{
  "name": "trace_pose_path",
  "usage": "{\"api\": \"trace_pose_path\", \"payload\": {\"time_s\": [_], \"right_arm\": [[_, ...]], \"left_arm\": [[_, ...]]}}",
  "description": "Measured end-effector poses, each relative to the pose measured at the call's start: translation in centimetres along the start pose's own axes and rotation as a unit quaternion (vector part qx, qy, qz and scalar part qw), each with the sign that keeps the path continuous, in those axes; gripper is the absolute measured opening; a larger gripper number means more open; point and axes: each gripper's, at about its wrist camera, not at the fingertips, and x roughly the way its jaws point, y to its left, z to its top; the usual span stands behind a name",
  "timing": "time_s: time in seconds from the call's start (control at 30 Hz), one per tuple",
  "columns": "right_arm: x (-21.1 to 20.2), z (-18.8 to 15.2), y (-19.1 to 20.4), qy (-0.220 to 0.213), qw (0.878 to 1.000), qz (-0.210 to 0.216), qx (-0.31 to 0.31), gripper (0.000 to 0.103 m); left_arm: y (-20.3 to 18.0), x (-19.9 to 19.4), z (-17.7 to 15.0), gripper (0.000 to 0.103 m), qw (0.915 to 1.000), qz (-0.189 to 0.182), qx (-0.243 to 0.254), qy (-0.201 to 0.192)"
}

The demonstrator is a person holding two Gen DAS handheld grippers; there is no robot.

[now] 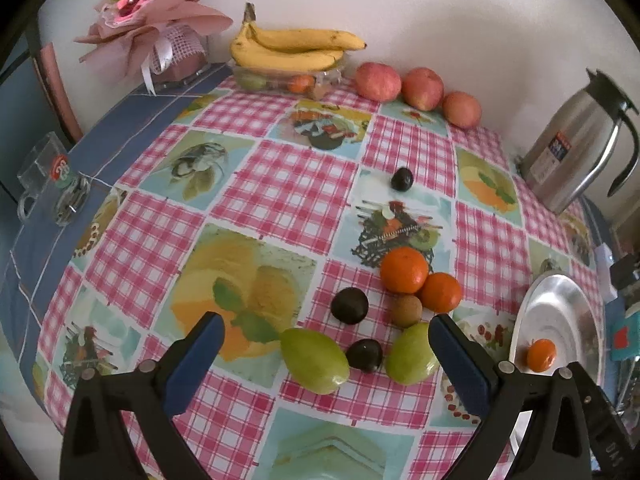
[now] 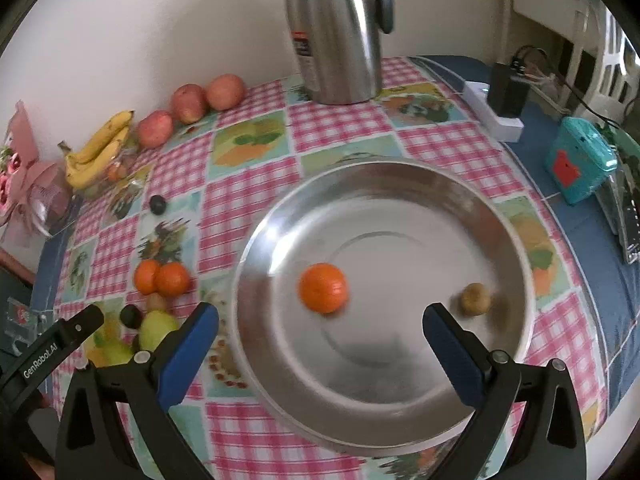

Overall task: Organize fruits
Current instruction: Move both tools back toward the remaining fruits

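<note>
On our steel plate (image 2: 460, 200) sit a bright orange mandarin (image 2: 323, 288) and a small brown fruit (image 2: 475, 299), well apart; both our left gripper (image 1: 326, 356) and right gripper (image 2: 320, 340) gape empty.

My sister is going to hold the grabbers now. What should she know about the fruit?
Left gripper: open, holding nothing, over the loose fruit.
Right gripper: open, holding nothing, over the metal plate.
Done: one orange and one small brown fruit are on the plate.
Left on the tablecloth: two oranges, two green fruits, three dark plums, one small brown fruit.
At the back by the wall: bananas and three apples.
Likely next: move the loose fruit to the plate.
</note>
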Motion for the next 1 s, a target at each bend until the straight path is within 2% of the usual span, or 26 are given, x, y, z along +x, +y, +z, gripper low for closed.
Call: {"api": "trace_pose_path", "payload": {"time_s": [0.1, 0.3, 0.5, 0.63, 1.0], "right_arm": [[-0.2, -0.2, 1.1, -0.005, 1.000, 0.011, -0.012, 0.102], [0.1, -0.4, 3.0, -0.004, 0.999, 0.029, -0.025, 0.102], [0.5, -0.5, 4.4, 0.008, 0.999, 0.014, -0.038, 0.102], [0.8, -0.5, 5.2, 0.004, 0.999, 0.005, -0.048, 0.102], [2.2, -0.6, 7.6, 0.012, 0.997, 0.053, -0.052, 0.102]], "left_arm": [[0.5, -0.4, 0.1, 0.103, 0.9999, -0.005, -0.001, -0.012], [1.9, -0.4, 0.1, 0.103, 0.9995, -0.024, -0.022, 0.001], [2.5, 0.0, 0.3, 0.103, 0.9988, -0.039, -0.026, 0.014], [2.5, 0.1, 0.5, 0.103, 0.9991, -0.040, -0.015, 0.009], [3.5, -0.2, 1.7, 0.102, 0.9990, -0.036, -0.019, -0.018]]}}
